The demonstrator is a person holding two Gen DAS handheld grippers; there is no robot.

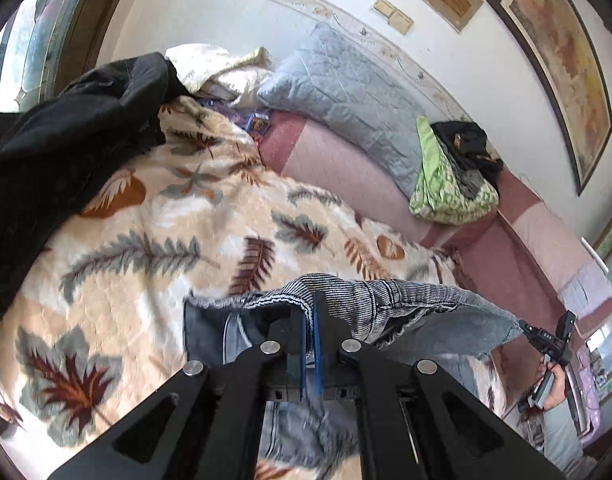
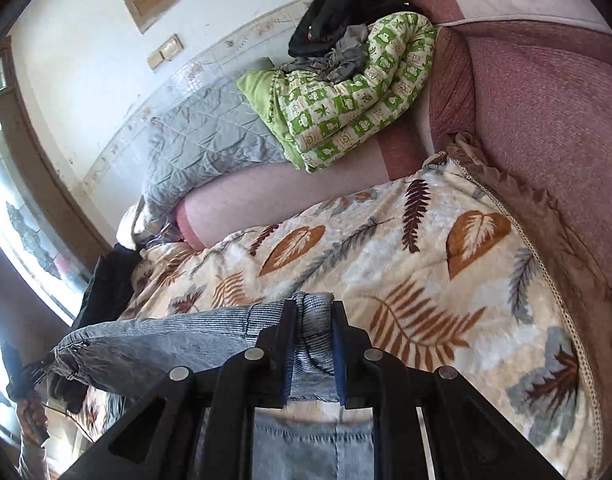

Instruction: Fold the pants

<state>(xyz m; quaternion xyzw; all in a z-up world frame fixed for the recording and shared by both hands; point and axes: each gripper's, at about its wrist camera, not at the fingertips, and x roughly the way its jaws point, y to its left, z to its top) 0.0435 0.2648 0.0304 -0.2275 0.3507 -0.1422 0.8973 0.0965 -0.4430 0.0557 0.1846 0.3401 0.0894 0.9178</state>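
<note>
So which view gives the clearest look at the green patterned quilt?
The right wrist view: the green patterned quilt sits large and sharp there, folded against the grey pillow, with dark clothes on top. The left wrist view shows it small and far off, partly covered by those clothes.

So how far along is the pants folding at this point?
Early. Done: both tongs, left and right, have clamped the waistband of the jeans. In hand: the jeans hang stretched between them above the leaf blanket. Left: laying them down and folding; no fold shows.
</note>
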